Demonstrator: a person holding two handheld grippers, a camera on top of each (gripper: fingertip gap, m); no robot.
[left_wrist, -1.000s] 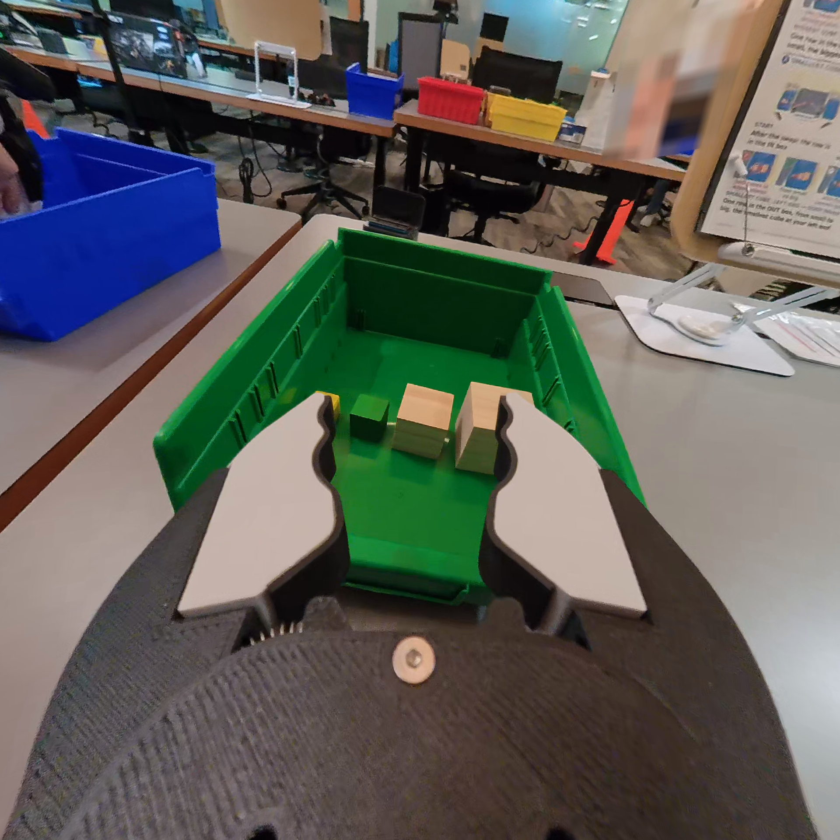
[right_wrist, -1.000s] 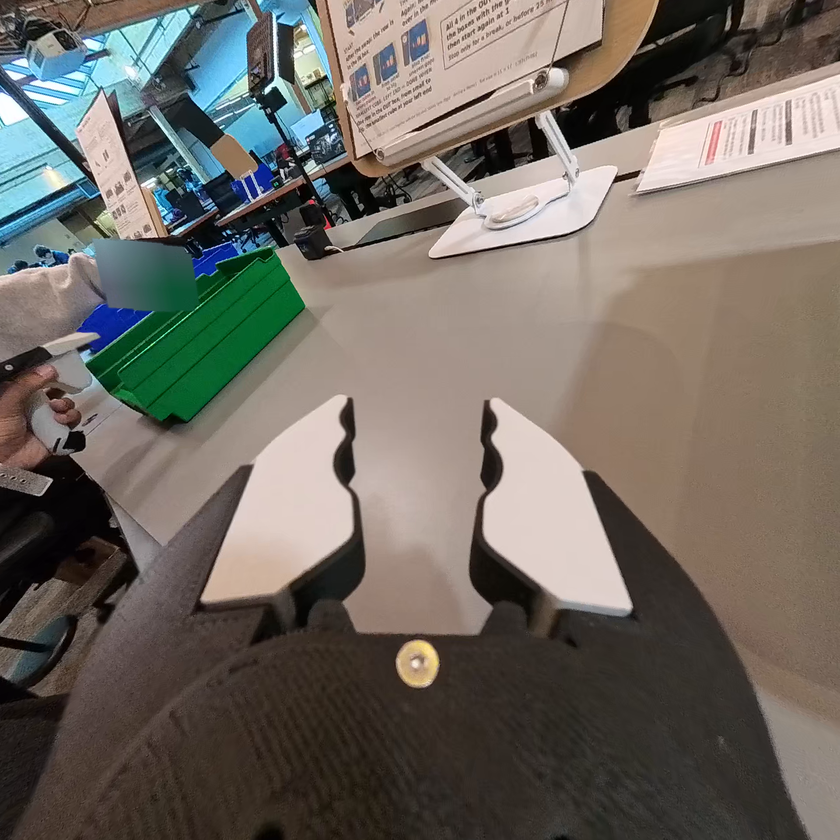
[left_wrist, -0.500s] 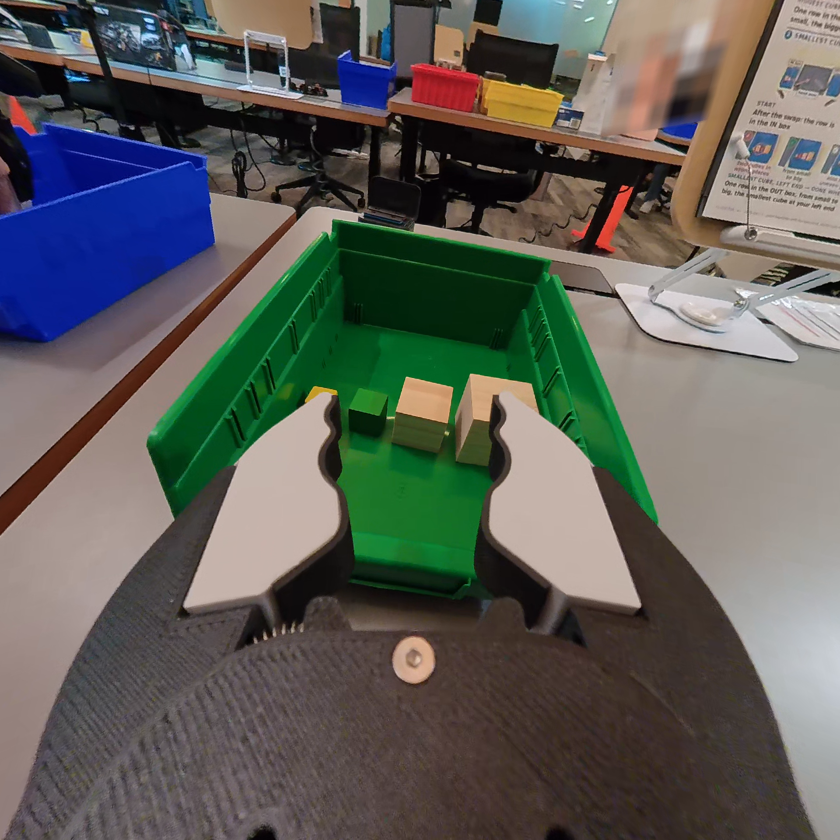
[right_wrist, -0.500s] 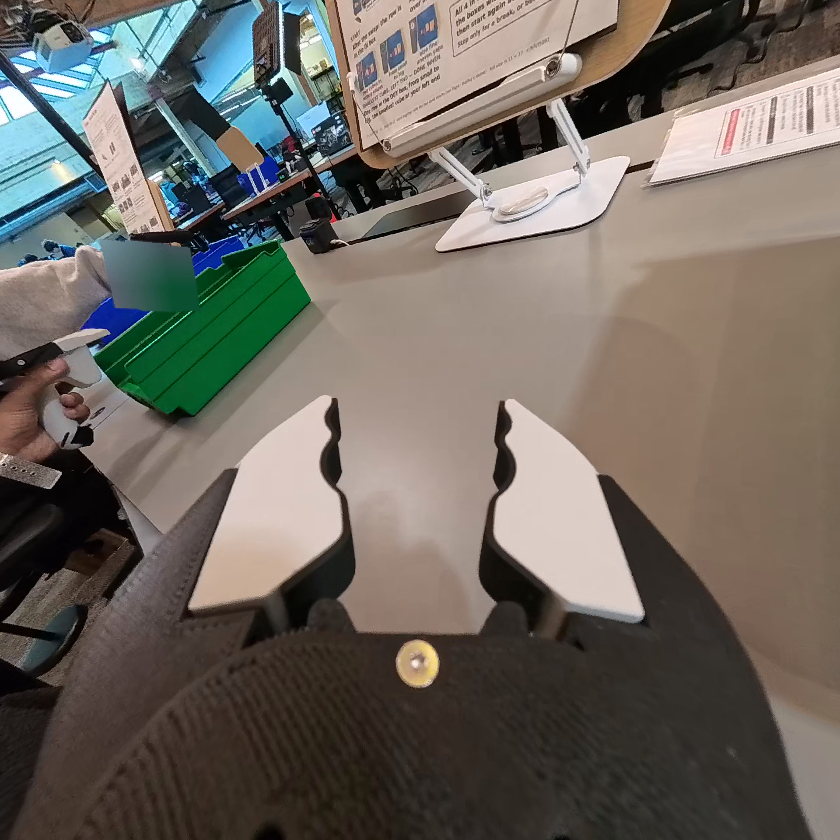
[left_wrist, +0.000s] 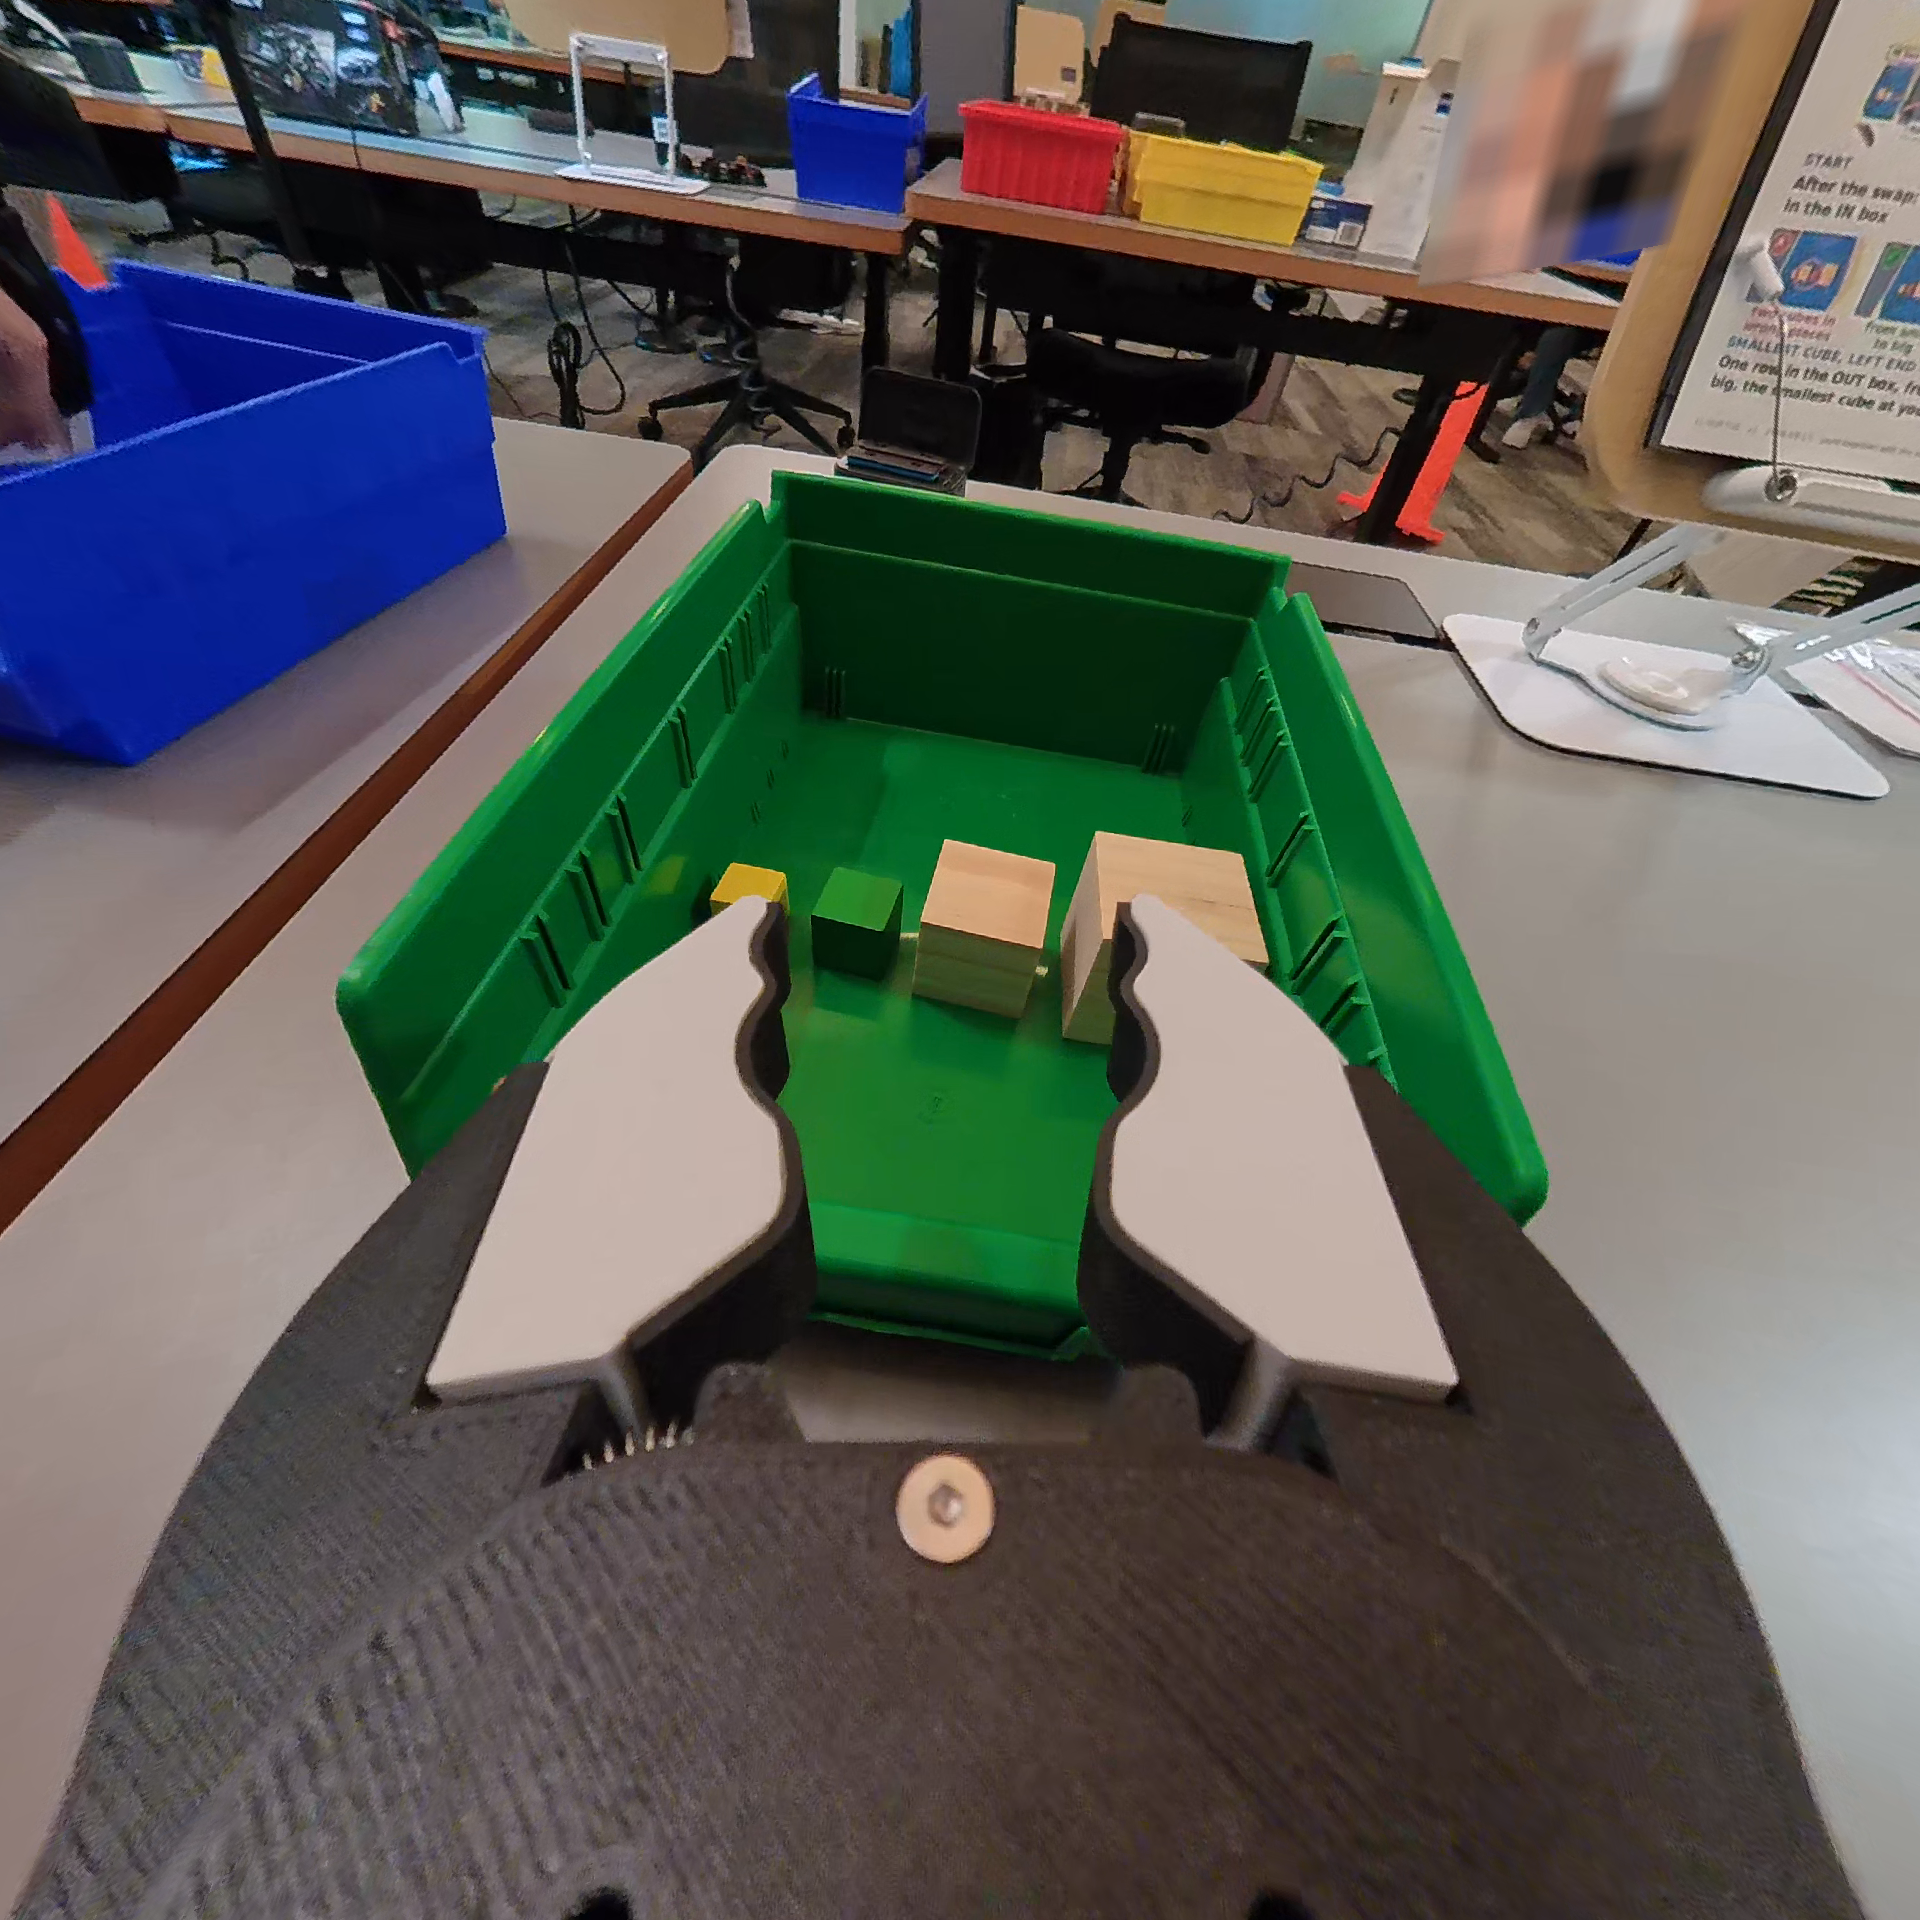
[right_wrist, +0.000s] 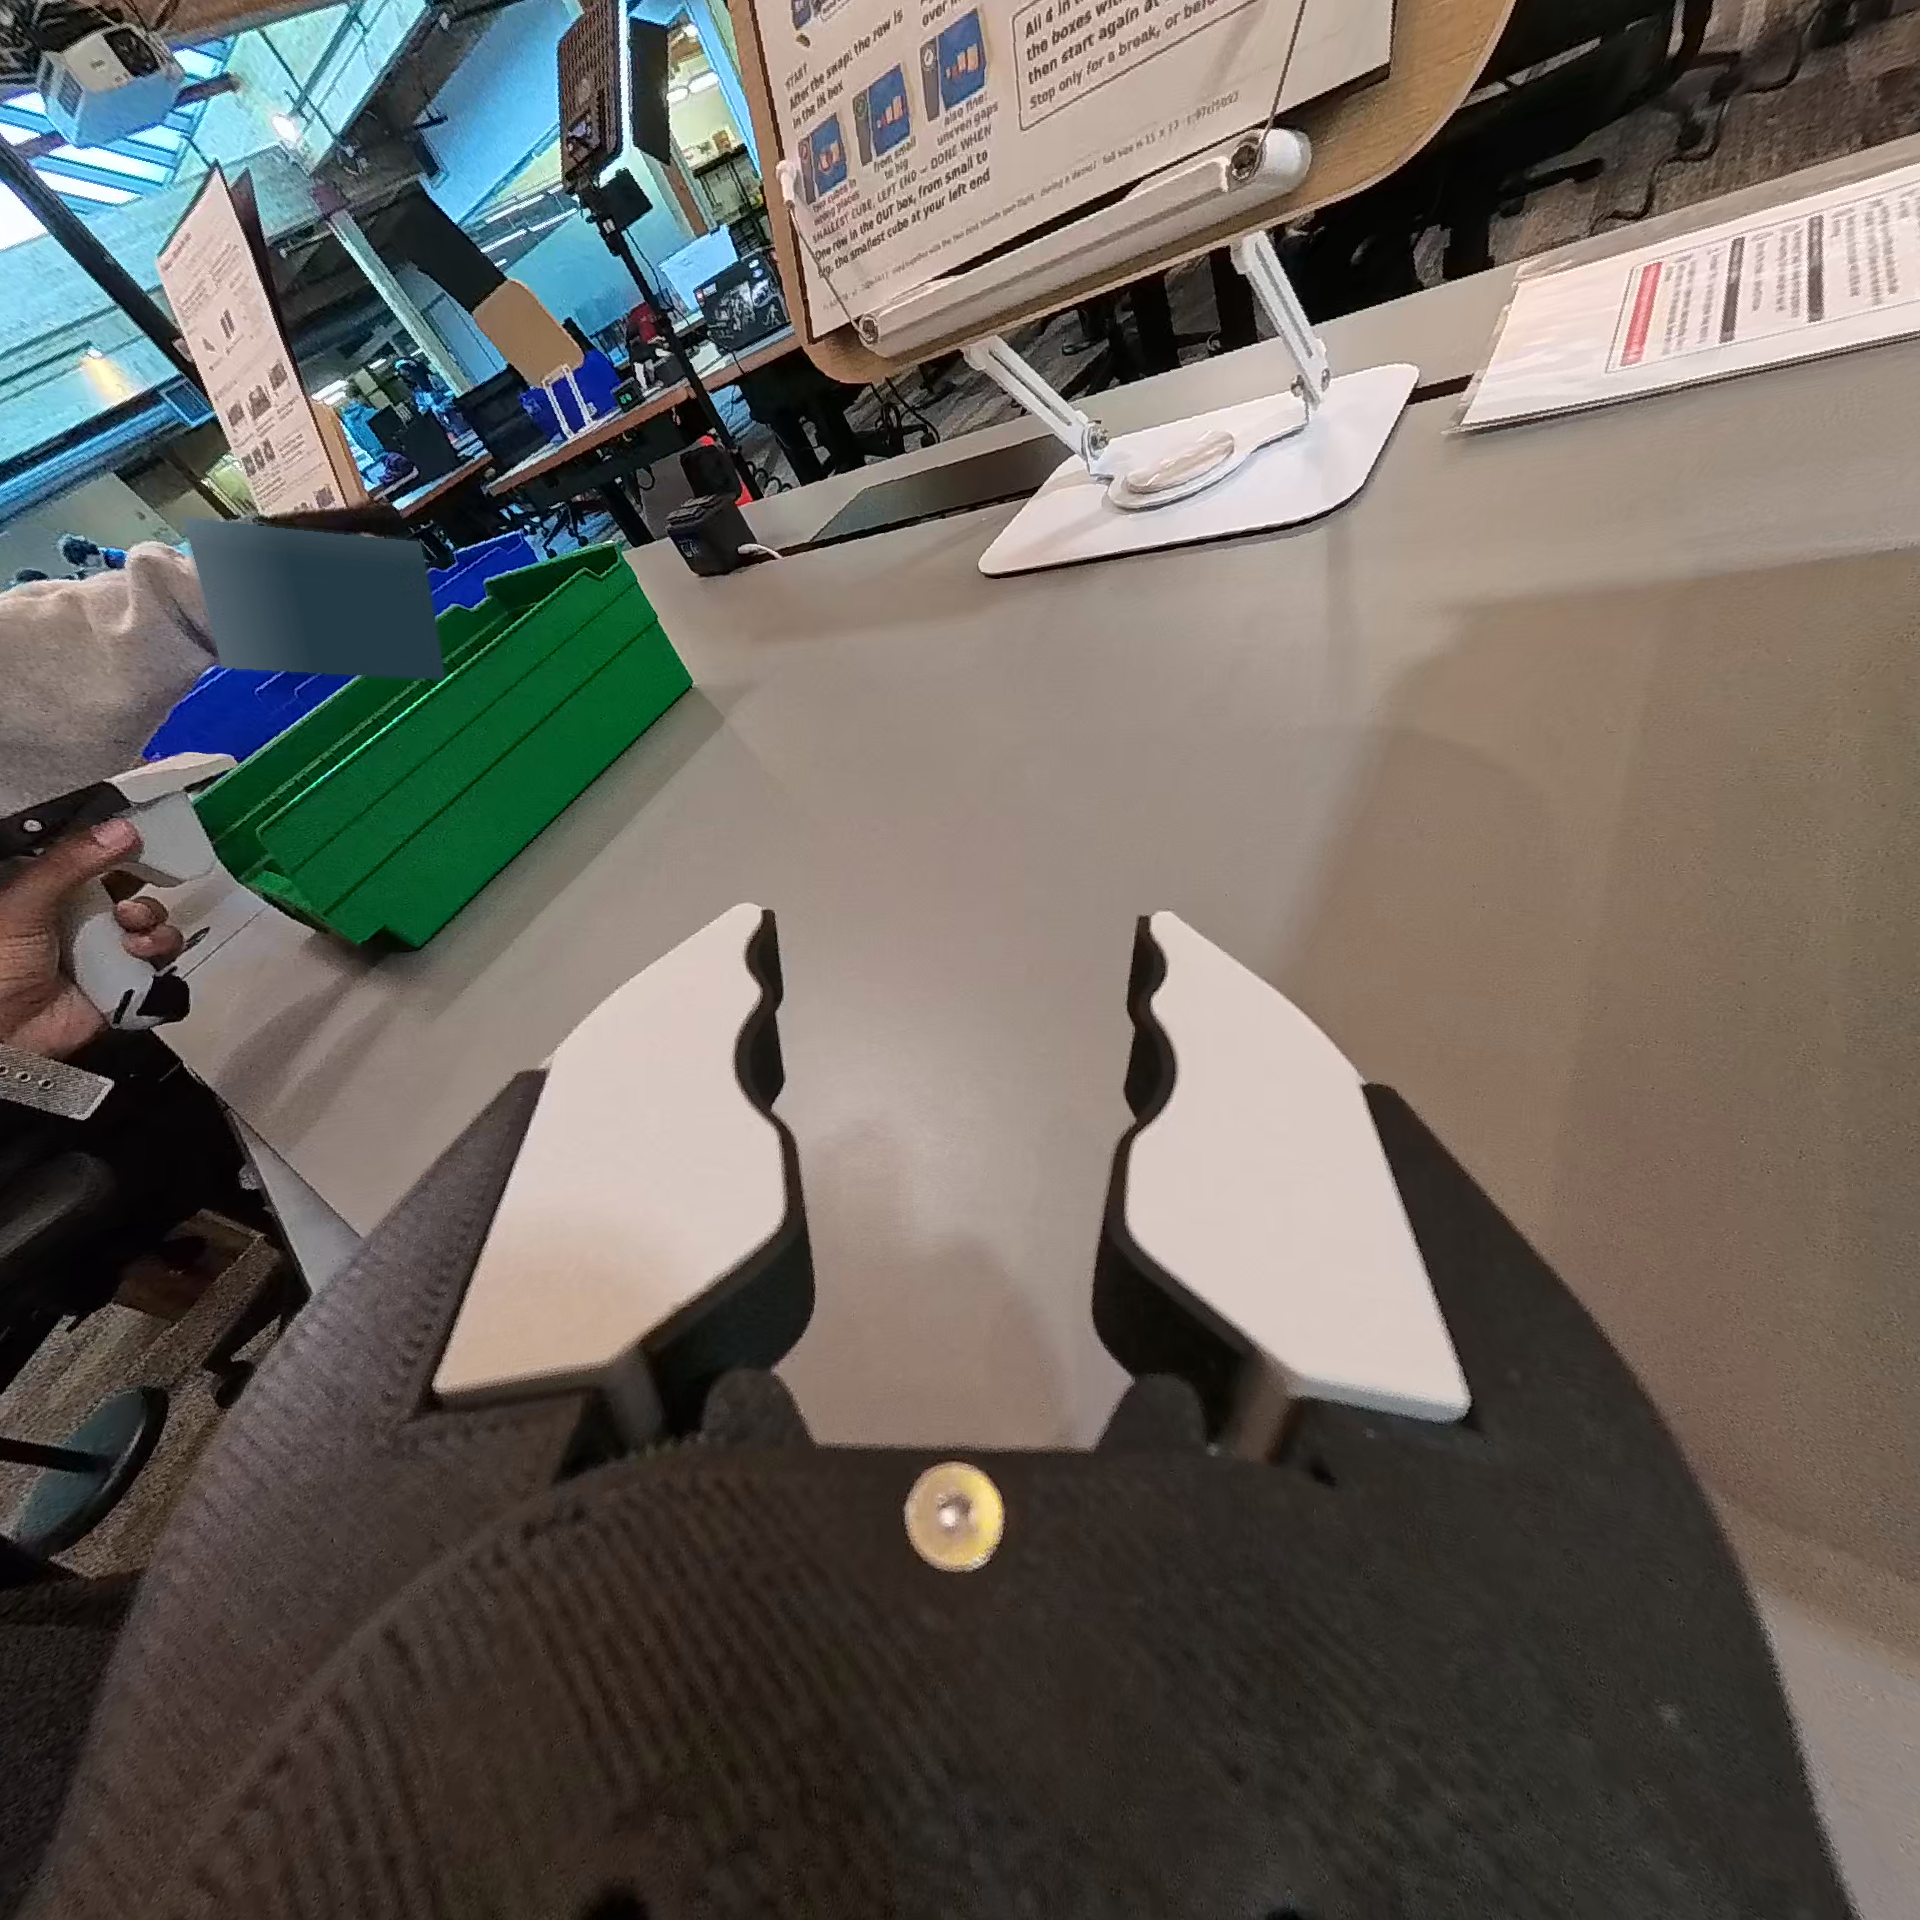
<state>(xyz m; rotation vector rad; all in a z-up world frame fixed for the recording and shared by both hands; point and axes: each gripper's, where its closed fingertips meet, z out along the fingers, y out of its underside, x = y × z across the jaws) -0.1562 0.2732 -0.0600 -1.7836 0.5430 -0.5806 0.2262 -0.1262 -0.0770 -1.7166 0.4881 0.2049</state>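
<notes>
A green bin (left_wrist: 582, 862) sits on the grey table and holds a row of cubes: a small yellow cube (left_wrist: 750, 885), a green cube (left_wrist: 857, 920), a wooden cube (left_wrist: 987, 925) and a larger wooden cube (left_wrist: 1174, 894). My left gripper (left_wrist: 945, 914) is open and empty, held above the bin's near end, short of the cubes. My right gripper (right_wrist: 954, 925) is open and empty over bare table, well right of the green bin (right_wrist: 468, 769). A hand holding the left gripper's handle (right_wrist: 135, 894) shows at the left edge of the right wrist view.
A blue bin (left_wrist: 239, 509) stands on the neighbouring table to the left. A white stand (left_wrist: 1652, 707) carrying an instruction board is at the back right; it also shows in the right wrist view (right_wrist: 1195, 478). A printed sheet (right_wrist: 1714, 301) lies far right.
My left gripper has drawn back and risen a little, so the yellow cube shows more. My right gripper's fingers have opened wider and the view has tilted slightly.
</notes>
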